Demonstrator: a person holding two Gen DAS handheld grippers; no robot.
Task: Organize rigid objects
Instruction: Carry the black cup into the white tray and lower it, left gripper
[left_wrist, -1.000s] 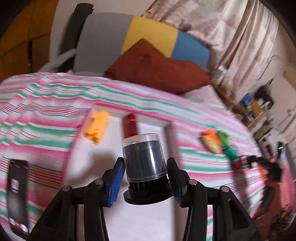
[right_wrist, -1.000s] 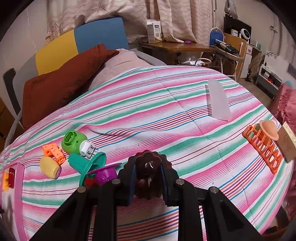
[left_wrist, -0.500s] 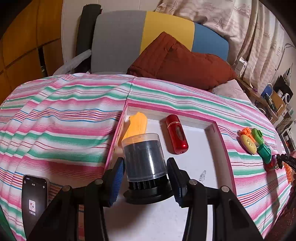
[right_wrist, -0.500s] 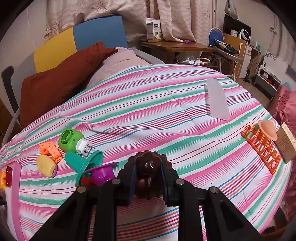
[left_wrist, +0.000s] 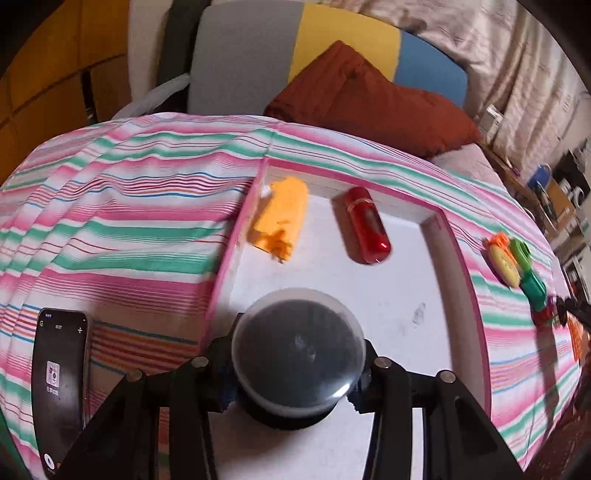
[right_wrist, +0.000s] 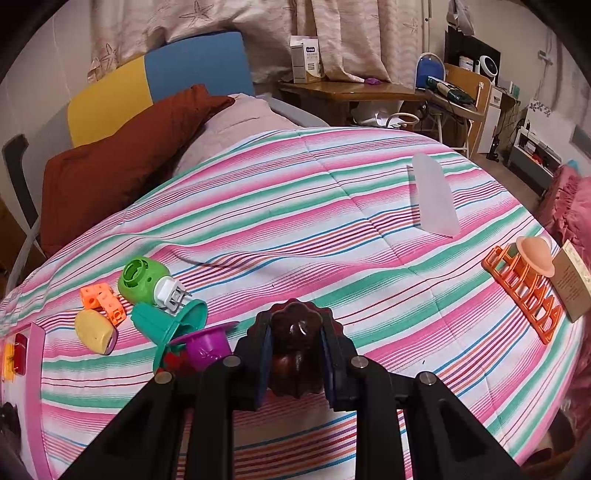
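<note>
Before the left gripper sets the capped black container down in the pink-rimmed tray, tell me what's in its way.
Nothing visible. The container hangs over bare tray floor; the orange piece and red tube lie at the far end.

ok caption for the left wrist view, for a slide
Left gripper lowers a clear-capped black container into the pink-rimmed tray, jaws just closing around it.

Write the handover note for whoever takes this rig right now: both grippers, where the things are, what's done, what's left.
Left gripper: jaws have just been closing around the black canister with clear cap, over the pink-rimmed tray.
Right gripper: shut on the dark brown fluted mould, above the striped bedspread.
Done: orange piece and red capsule lie in the tray.
Left: canister, mould, the toy cluster, orange rack.
</note>
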